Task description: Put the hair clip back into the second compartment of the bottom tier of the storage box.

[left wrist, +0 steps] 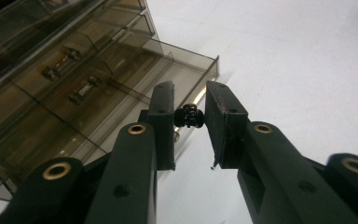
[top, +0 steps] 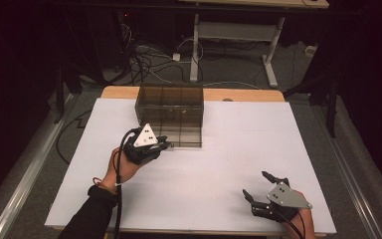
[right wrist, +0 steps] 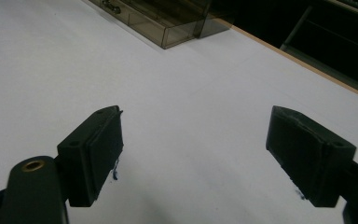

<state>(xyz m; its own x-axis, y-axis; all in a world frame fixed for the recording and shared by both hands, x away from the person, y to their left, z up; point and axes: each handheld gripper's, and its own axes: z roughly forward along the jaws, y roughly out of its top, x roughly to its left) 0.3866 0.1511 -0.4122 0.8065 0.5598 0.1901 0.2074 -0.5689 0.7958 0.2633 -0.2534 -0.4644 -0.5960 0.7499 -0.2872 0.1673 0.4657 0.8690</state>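
Left tongs (left wrist: 189,100) pinch a small black knob (left wrist: 189,116) on the open drawer (left wrist: 186,77) of a smoky cabinet (top: 169,115) just ahead; right tongs (right wrist: 193,154) gape empty, well apart.

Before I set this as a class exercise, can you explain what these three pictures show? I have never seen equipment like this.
A person sits at a white table and holds a two-jawed clamp tool in each hand. One picture looks down from above the table. The other two come from small cameras riding on each tool, looking along its black jaws.

The left hand-held gripper is shut on a small black part, right beside a smoky see-through plastic box with compartments. One drawer of the box stands pulled out, and some small metal pieces lie in the compartments.

The right hand-held gripper rests near the table's front edge, jaws wide apart, holding nothing.
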